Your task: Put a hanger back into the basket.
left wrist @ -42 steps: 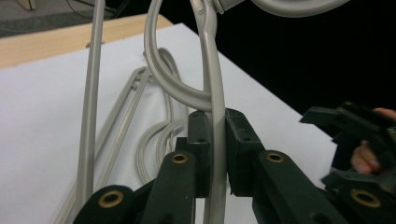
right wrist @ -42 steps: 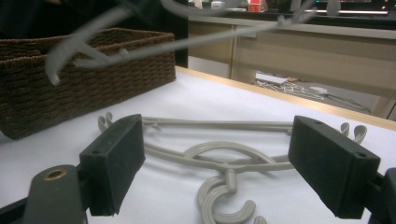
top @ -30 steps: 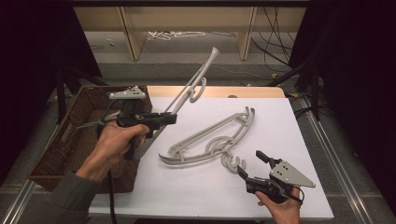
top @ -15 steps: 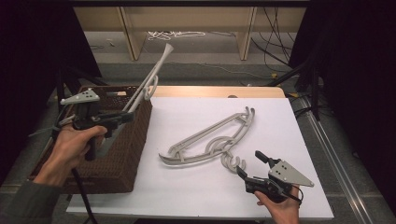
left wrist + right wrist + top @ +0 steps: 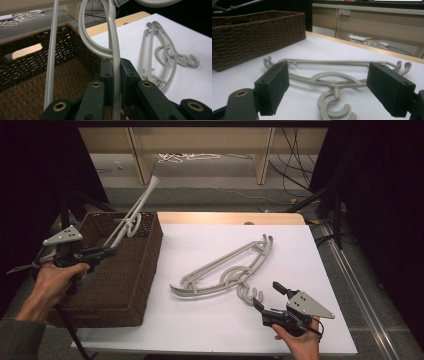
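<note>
**Hanger held over basket as two more lie on the table**

The left gripper (image 5: 107, 251), in a hand at the table's left edge, has its jaws clamped on a grey hanger (image 5: 134, 215), which slants up and away above the open brown wicker basket (image 5: 145, 270). In the left gripper view the two pads press on the hanger's (image 5: 113, 50) thin stem from both sides, with the hanger's loop curling just above them and the basket's (image 5: 30, 75) woven floor below.

The right gripper (image 5: 270, 296) rests low at the near right of the white table (image 5: 300, 250), its jaws spread wide and holding nothing. Just ahead of it lie two more grey hangers (image 5: 225, 270), stacked one on the other, their hooks (image 5: 248, 294) turned toward the gripper. In the right gripper view the pads stand well apart on either side of those hangers (image 5: 332, 80), touching neither, with the basket (image 5: 257, 32) beyond at the left.
</note>
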The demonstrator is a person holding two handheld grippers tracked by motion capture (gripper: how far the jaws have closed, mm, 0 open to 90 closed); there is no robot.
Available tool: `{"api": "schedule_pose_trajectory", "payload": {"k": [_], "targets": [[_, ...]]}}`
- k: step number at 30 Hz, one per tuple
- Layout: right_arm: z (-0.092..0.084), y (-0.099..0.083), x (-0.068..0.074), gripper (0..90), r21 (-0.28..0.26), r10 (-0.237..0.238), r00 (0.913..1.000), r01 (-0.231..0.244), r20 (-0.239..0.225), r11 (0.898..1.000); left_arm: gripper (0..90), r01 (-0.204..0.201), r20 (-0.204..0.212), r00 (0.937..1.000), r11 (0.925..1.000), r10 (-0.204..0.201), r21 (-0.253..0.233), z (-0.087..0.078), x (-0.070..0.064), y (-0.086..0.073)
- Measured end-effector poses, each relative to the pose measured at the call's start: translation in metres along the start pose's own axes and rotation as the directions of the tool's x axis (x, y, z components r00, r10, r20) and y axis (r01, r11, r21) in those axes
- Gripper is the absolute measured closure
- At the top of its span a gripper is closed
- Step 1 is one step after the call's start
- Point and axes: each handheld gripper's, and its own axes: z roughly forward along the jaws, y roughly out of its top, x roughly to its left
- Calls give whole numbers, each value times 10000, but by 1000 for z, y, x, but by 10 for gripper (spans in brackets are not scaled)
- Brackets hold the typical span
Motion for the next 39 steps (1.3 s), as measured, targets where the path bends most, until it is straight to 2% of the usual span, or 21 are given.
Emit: {"api": "schedule_pose_trajectory", "payload": {"k": [3, 5, 6, 9, 11, 13, 14, 17, 18, 19, 20, 25, 26, 29, 31, 37, 39], "targets": [[0, 0, 0, 192, -18, -9, 10000, 9, 8, 10000, 816, -25, 124, 9999, 9999, 24, 128, -4, 6, -10], [0, 0, 0, 192, -77, 17, 10000, -17, -14, 10000, 816, -5, 64, 10000, 9997, 4, 243, -6, 8, -13], [0, 0, 0, 192, -67, 27, 10000, -27, -13, 10000, 817, -20, 18, 10000, 9990, 20, 439, -8, 12, -20], [1, -1, 0, 192, -26, 63, 9999, -64, -143, 10000, 817, -224, 155, 9996, 9984, 216, 525, -14, 18, -27], [1, 0, 0, 192, 68, -33, 10000, 34, -74, 10000, 817, -489, 225, 9986, 9972, 477, 564, -18, 21, -31], [3, -2, 1, 191, -47, 83, 9999, -83, -101, 10000, 817, -673, 474, 9968, 9958, 644, 613, -22, 25, -34], [2, -1, 0, 191, 61, 55, 10000, -54, -54, 10000, 816, -802, 405, 9962, 9939, 773, 758, -24, 26, -35], [2, -1, 0, 191, 157, 14, 10000, -14, -7, 9999, 816, -874, 499, 9953, 9919, 831, 923, -26, 27, -39], [2, -1, 0, 191, 96, -5, 10000, 5, -8, 10000, 816, -1063, 649, 9929, 9882, 995, 1107, -28, 28, -43], [2, -2, 0, 191, 113, -27, 10000, 27, -6, 9999, 816, -1029, 644, 9933, 9871, 956, 1223, -29, 28, -44], [3, -2, 0, 191, 125, 6, 10000, -5, -52, 9999, 816, -820, 672, 9950, 9899, 745, 1156, -28, 29, -46], [3, -1, 1, 191, 264, -29, 9999, 32, -117, 9996, 816, -943, 736, 9938, 9810, 828, 1696, -29, 35, -52], [3, -1, 1, 191, 217, -23, 9999, 25, -102, 9998, 815, -865, 824, 9939, 9816, 733, 1704, -30, 36, -53], [3, -2, 1, 191, 238, -10, 9999, 13, -127, 9997, 815, -836, 743, 9947, 9815, 716, 1723, -32, 37, -53], [3, -2, 1, 191, 256, 20, 10000, -18, -63, 9997, 815, -849, 892, 9936, 9807, 700, 1762, -34, 37, -53], [4, -2, 2, 192, 151, 0, 10000, 1, -51, 9999, 816, -918, 659, 9945, 9789, 810, 1825, -35, 36, -50], [5, -2, 2, 192, 166, 16, 9999, -14, -106, 9999, 816, -907, 736, 9942, 9793, 785, 1807, -35, 37, -50]]}}
